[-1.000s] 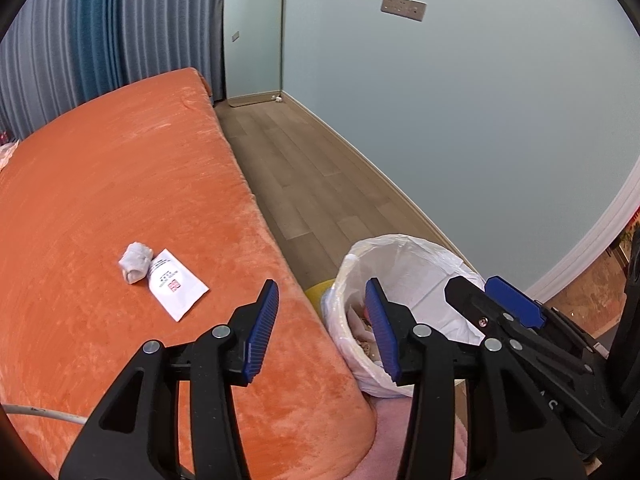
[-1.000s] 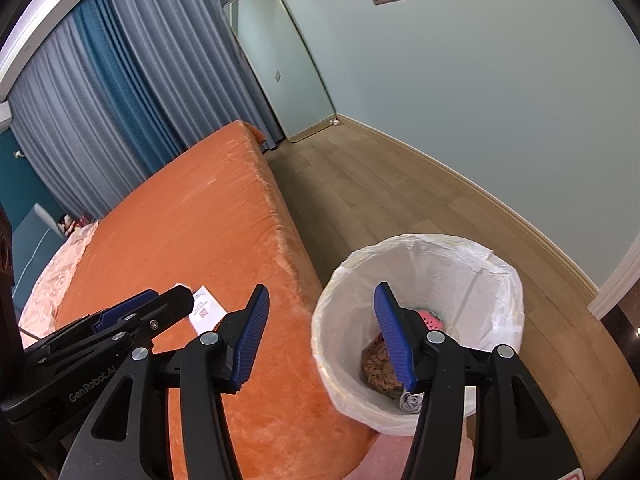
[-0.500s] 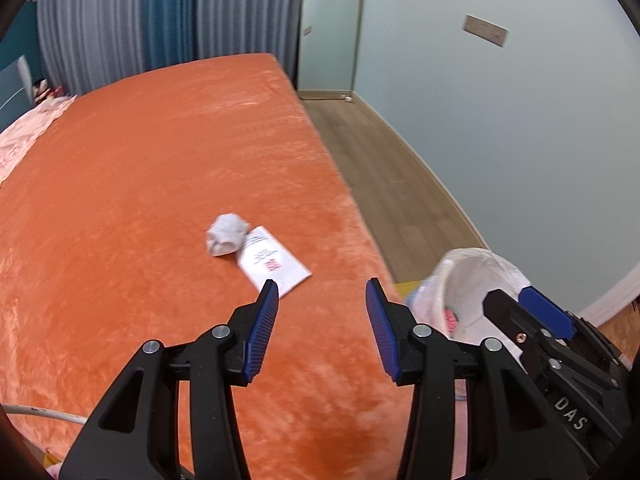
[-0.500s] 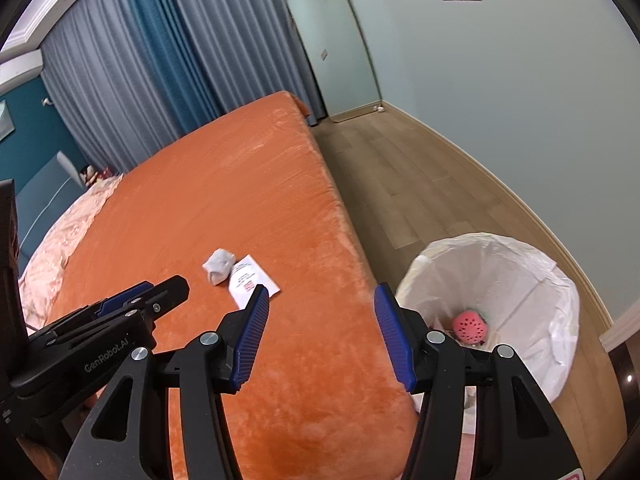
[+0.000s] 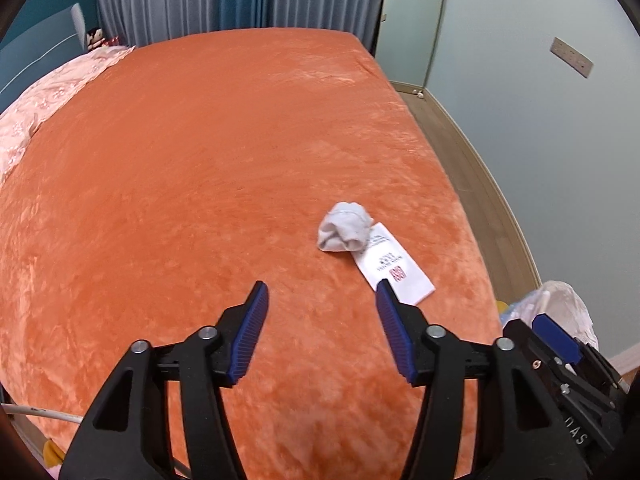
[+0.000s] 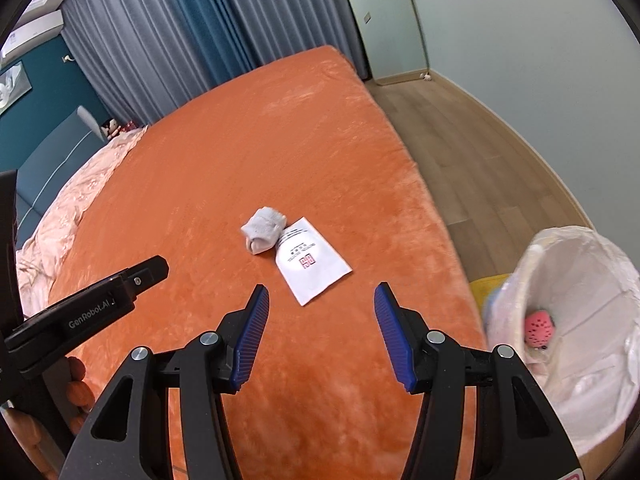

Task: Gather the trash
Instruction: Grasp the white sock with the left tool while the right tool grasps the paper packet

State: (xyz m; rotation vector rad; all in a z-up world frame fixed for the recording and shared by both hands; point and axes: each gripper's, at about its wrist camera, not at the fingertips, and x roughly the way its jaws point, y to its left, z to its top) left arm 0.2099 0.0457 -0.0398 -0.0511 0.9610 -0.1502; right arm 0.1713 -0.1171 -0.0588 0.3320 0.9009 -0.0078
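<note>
A crumpled white wad [image 5: 344, 227] [image 6: 263, 228] lies on the orange bed [image 5: 208, 168] [image 6: 248, 152], touching a flat white printed packet [image 5: 394, 267] [image 6: 310, 261]. My left gripper [image 5: 319, 300] hovers over the bed just short and left of them; its jaws are opening, with nothing between them. My right gripper [image 6: 318, 300] is open and empty, just short of the packet. A bin lined with a white bag [image 6: 576, 304] [image 5: 560, 300] stands on the floor by the bed's right edge, a pink ball [image 6: 540, 327] inside. The left gripper's body shows at the lower left of the right wrist view.
A pink quilt [image 5: 44, 96] [image 6: 68, 196] lies at the bed's far left. Curtains [image 6: 180, 36] hang behind. A wood floor strip [image 6: 472, 152] runs between bed and pale wall. A mirror [image 6: 384, 16] leans in the corner. A white cable [image 5: 36, 412] crosses the lower left.
Both grippers swung left from over the bin to over the bed and dropped lower. The wad and packet now lie just ahead of the fingers. The left jaws stand wider.
</note>
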